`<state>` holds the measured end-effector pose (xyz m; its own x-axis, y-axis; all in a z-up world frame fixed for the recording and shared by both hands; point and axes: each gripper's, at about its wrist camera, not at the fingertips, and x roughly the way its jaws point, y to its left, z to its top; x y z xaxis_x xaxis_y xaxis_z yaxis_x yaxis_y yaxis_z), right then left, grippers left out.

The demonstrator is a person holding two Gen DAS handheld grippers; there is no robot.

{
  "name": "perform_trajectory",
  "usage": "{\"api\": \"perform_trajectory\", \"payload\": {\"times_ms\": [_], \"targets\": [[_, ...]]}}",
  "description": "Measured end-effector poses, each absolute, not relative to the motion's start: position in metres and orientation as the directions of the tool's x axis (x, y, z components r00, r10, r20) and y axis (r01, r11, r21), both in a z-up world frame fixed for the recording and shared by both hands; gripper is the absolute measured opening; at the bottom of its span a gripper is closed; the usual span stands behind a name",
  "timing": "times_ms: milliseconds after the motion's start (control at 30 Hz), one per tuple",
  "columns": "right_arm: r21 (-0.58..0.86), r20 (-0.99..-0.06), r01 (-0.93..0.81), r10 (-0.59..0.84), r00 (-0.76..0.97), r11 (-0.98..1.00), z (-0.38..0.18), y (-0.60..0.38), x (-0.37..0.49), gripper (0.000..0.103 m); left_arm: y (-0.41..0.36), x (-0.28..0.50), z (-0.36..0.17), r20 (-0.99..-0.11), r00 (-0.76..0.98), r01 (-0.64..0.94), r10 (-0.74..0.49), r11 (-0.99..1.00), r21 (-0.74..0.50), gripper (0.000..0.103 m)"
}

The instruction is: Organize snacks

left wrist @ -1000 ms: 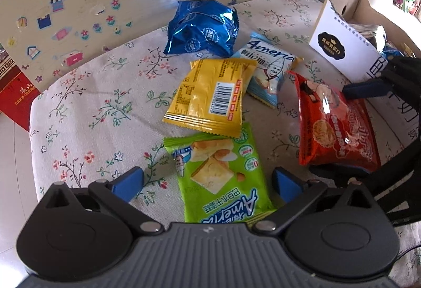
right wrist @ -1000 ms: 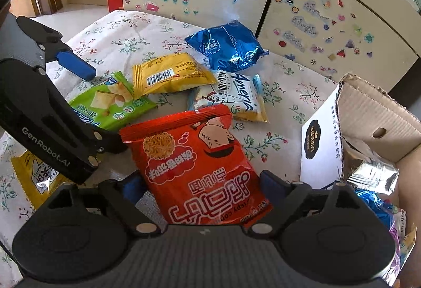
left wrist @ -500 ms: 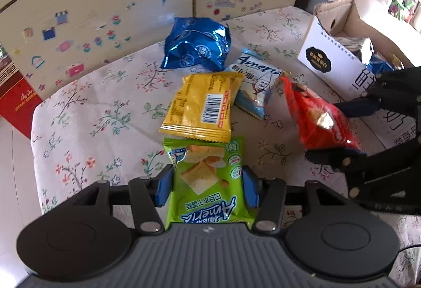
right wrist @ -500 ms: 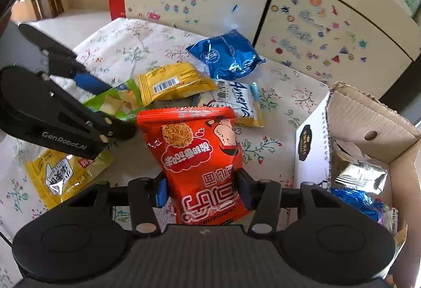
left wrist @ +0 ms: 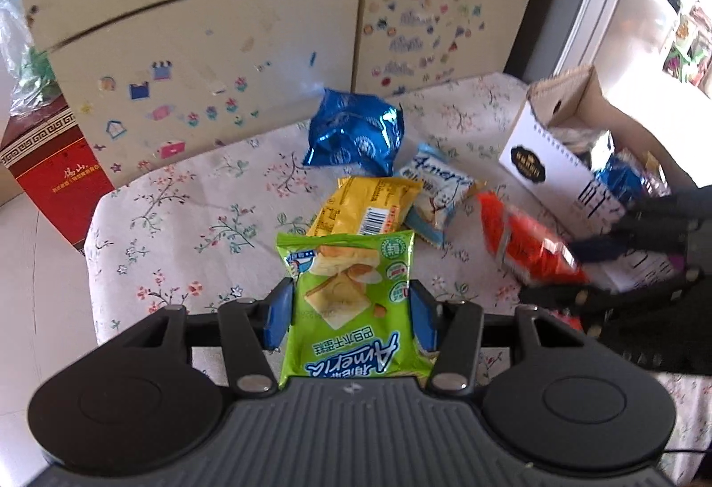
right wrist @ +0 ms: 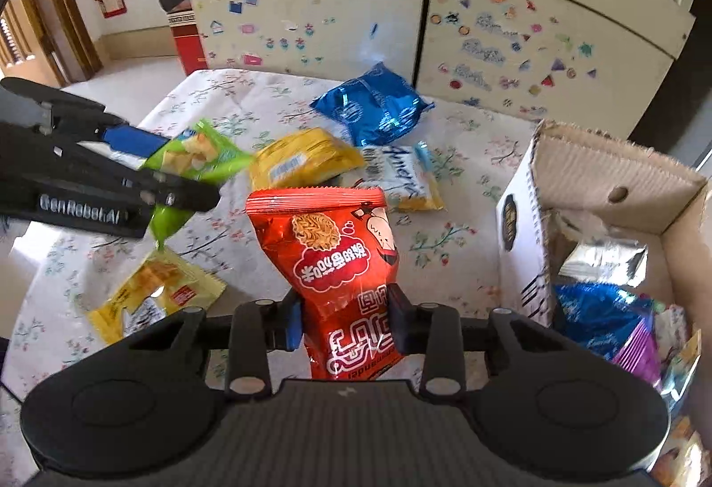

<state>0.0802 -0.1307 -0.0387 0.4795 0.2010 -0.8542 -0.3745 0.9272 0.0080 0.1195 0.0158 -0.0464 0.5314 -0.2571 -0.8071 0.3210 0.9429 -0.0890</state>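
Note:
My left gripper [left wrist: 349,315] is shut on a green cracker packet [left wrist: 351,309] and holds it above the floral table [left wrist: 178,220]; the packet also shows in the right wrist view [right wrist: 191,158]. My right gripper [right wrist: 345,320] is shut on a red noodle snack bag [right wrist: 342,264], lifted off the table, left of the cardboard box [right wrist: 623,184]. The red bag also shows in the left wrist view [left wrist: 529,247]. A blue foil bag [left wrist: 356,135], a yellow packet [left wrist: 369,207] and a white-blue packet [left wrist: 434,189] lie on the table.
The open cardboard box [left wrist: 556,167] at the table's right holds several snack bags [right wrist: 596,318]. Another yellow packet [right wrist: 155,295] lies near the table's front left. A sticker-covered cabinet [right wrist: 311,11] stands behind the table. A red box [left wrist: 53,175] stands on the floor at left.
Both grippers closed on their packets and lifted them off the table: the left on the green packet, the right on the red bag.

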Motion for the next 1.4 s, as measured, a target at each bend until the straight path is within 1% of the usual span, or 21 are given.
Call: {"api": "perform_trajectory", "payload": {"times_ms": [100,167,233,267,333,400,467,567,667,700,733,800,933,1033,1167,1400], "targets": [[0.043,-0.859,-0.439,0.258,0.443,0.897,-0.04,-0.129,0.074,0.046,0.018,0.117,-0.039,-0.796,0.549,0.307,-0.253,0.947,-0.09,0.053],[0.051,-0.861,-0.442,0.263,0.435,0.896,-0.044,-0.128,0.073,0.049,0.02,0.117,-0.035,-0.79,0.557,0.3,-0.258,0.949,-0.098,0.053],[0.044,-0.864,-0.452,0.261,0.43,0.891,-0.047,-0.127,0.074,0.056,0.022,0.119,-0.034,-0.79,0.555,0.294,-0.26,0.95,-0.106,0.053],[0.043,-0.863,-0.461,0.266,0.43,0.886,-0.048,-0.126,0.074,0.058,0.022,0.12,-0.035,-0.792,0.553,0.292,-0.259,0.95,-0.107,0.053],[0.046,-0.858,-0.48,0.281,0.43,0.876,-0.049,-0.124,0.075,0.075,0.022,0.121,-0.036,-0.795,0.548,0.293,-0.26,0.95,-0.109,0.052],[0.034,-0.856,-0.505,0.286,0.431,0.863,-0.05,-0.12,0.075,0.081,0.022,0.121,-0.037,-0.796,0.544,0.296,-0.264,0.949,-0.112,0.053],[0.006,-0.856,-0.53,0.278,0.436,0.848,-0.053,-0.115,0.076,0.082,0.021,0.121,-0.038,-0.798,0.541,0.299,-0.267,0.947,-0.114,0.053],[-0.016,-0.858,-0.555,0.274,0.434,0.832,-0.058,-0.11,0.081,0.087,0.021,0.121,-0.039,-0.8,0.535,0.304,-0.271,0.945,-0.117,0.053],[-0.046,-0.867,-0.563,0.247,0.432,0.825,-0.067,-0.105,0.087,0.087,0.021,0.122,-0.041,-0.806,0.527,0.306,-0.27,0.945,-0.117,0.053],[-0.045,-0.871,-0.557,0.241,0.429,0.829,-0.069,-0.104,0.089,0.084,0.021,0.122,-0.042,-0.807,0.525,0.306,-0.269,0.945,-0.116,0.053],[-0.036,-0.874,-0.543,0.237,0.424,0.839,-0.072,-0.104,0.091,0.075,0.02,0.122,-0.043,-0.809,0.524,0.306,-0.267,0.945,-0.113,0.053],[-0.027,-0.878,-0.527,0.232,0.418,0.849,-0.075,-0.104,0.092,0.072,0.02,0.123,-0.044,-0.811,0.524,0.304,-0.26,0.947,-0.107,0.053],[-0.013,-0.877,-0.49,0.226,0.425,0.872,-0.069,-0.106,0.094,0.072,0.019,0.124,-0.042,-0.806,0.539,0.295,-0.246,0.951,-0.092,0.053],[-0.055,-0.858,-0.449,0.188,0.478,0.892,-0.057,-0.107,0.089,0.072,0.018,0.124,-0.038,-0.797,0.558,0.289,-0.231,0.954,-0.075,0.053],[-0.051,-0.828,-0.359,0.161,0.536,0.932,-0.031,-0.117,0.083,0.072,0.012,0.122,-0.029,-0.771,0.606,0.279,-0.194,0.96,-0.023,0.053],[-0.138,-0.757,-0.282,0.082,0.648,0.949,0.011,-0.133,0.057,0.072,-0.004,0.118,-0.01,-0.721,0.664,0.291,-0.2,0.957,0.003,0.053]]}}
